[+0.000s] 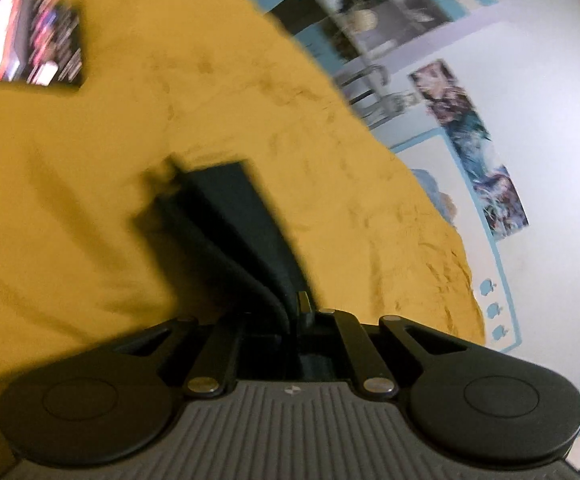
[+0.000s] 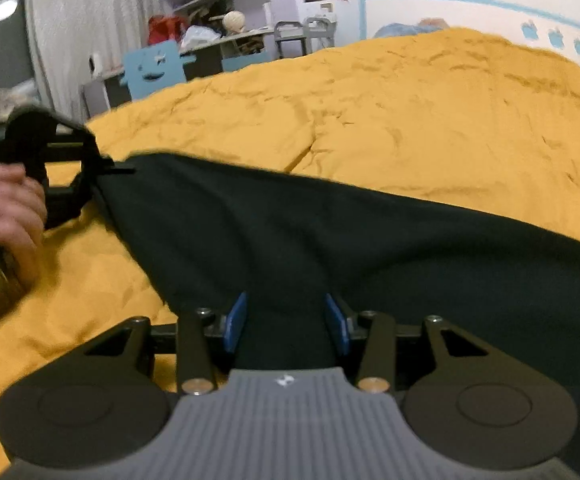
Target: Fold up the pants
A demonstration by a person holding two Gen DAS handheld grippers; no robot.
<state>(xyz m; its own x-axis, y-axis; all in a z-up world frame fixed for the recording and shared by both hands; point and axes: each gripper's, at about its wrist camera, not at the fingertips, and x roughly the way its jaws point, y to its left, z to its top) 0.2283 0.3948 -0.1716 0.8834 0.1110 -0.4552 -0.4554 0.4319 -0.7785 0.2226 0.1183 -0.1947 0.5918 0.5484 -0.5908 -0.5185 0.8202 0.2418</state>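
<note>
Both grippers clamp dark pants over a yellow bed

The left gripper (image 1: 296,312) has its fingers nearly together, pinching a pants (image 2: 330,240) edge that runs toward 11 o'clock. The right gripper (image 2: 286,320) has blue-padded fingers (image 2: 236,320) set wider, gripping bunched fabric; the cloth stretches toward 10 o'clock across the bedspread (image 2: 410,120) to the left gripper.

Left tool (image 2: 124,170): fingers closed together, clamping fabric, held level by the left hand (image 2: 6,204) wrapped around its handle. Right tool (image 2: 286,320): blue finger pads (image 2: 236,320) set apart, with cloth bunched between them.
</note>
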